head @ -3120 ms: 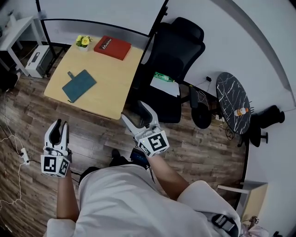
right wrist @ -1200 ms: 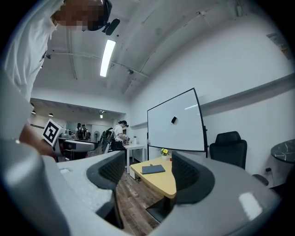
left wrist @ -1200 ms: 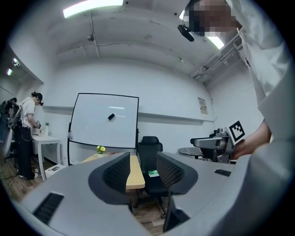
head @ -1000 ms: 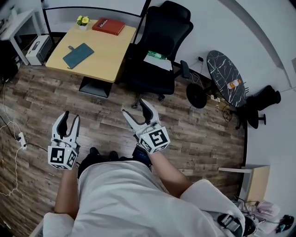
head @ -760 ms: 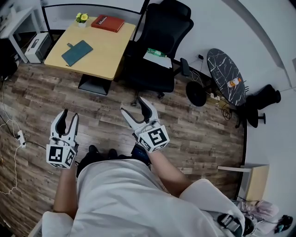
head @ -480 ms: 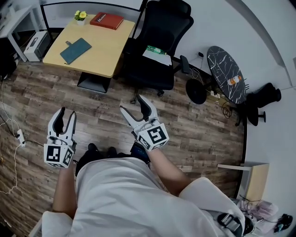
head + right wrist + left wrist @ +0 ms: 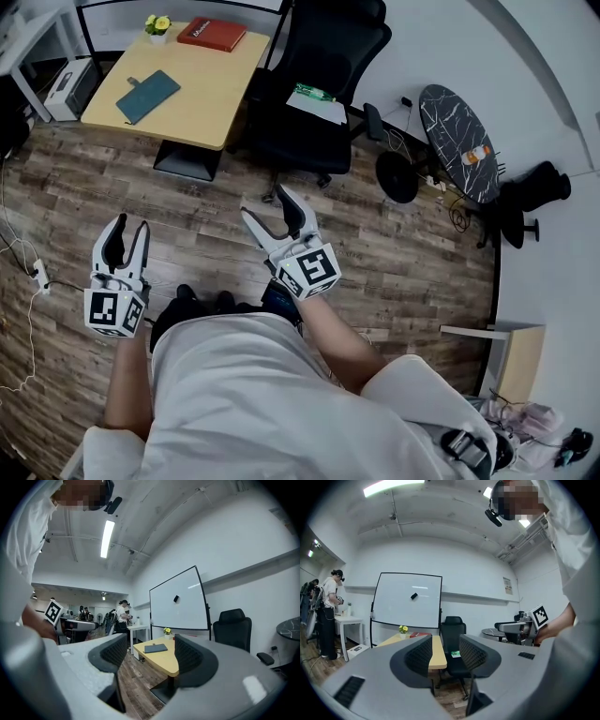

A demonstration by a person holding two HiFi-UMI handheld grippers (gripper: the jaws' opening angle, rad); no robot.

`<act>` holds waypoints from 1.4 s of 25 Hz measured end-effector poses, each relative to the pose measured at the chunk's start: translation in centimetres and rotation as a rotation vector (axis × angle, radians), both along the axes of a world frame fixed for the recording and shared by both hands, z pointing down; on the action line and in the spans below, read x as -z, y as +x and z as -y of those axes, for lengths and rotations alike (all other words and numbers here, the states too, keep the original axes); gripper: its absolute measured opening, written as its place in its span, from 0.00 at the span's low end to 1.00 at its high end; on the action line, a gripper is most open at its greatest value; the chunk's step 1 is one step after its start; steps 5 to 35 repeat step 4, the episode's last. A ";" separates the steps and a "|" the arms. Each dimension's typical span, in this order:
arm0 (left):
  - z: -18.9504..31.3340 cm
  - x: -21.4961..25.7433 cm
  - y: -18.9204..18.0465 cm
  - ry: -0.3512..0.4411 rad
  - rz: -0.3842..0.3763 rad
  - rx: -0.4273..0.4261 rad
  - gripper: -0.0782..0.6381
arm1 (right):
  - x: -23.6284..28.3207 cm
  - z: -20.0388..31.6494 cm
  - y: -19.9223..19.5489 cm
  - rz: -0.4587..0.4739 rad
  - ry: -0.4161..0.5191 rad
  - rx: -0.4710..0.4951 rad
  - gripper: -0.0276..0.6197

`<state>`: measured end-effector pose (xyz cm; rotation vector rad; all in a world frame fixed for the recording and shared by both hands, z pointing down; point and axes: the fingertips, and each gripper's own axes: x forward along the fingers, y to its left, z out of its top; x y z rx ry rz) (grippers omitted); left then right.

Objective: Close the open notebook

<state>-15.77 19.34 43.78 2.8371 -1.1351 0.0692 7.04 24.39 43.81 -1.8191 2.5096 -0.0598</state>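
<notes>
Two grippers are held level above the wood-plank floor (image 7: 394, 272), one in each hand of a person in a white shirt. The left gripper (image 7: 129, 225) has its jaws apart with nothing between them. Through the gap its own view shows a black office chair (image 7: 452, 634) and the near edge of a light wooden desk (image 7: 202, 103). The right gripper (image 7: 269, 204) also has its jaws spread and holds nothing.

The teal notebook (image 7: 148, 95) lies well ahead of both grippers, touched by neither. It rests flat on the desk with its cover down and no pages showing. The right gripper view frames it (image 7: 155, 648) in the gap between that gripper's jaws. Beyond the notebook, at the far edge of the desk, sit a red book (image 7: 212, 34) and a small pot of yellow flowers (image 7: 153, 25).

The office chair stands just right of the desk, ahead of the right gripper, with papers (image 7: 319, 105) on its seat. Farther right of that gripper is a round black marble side table (image 7: 450, 112) carrying an orange bottle (image 7: 476, 154). A whiteboard (image 7: 410, 599) stands behind the desk. Far to the left of the left gripper, another person (image 7: 329, 606) stands at a white table.
</notes>
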 end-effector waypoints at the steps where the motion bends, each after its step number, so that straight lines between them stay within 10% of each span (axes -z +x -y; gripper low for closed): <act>1: 0.0 -0.2 0.0 -0.004 -0.002 0.003 0.34 | -0.1 0.0 0.0 -0.001 0.000 0.002 0.54; 35: 0.2 -0.6 0.1 -0.015 -0.010 0.010 0.34 | -0.1 0.2 0.2 -0.003 0.002 0.008 0.54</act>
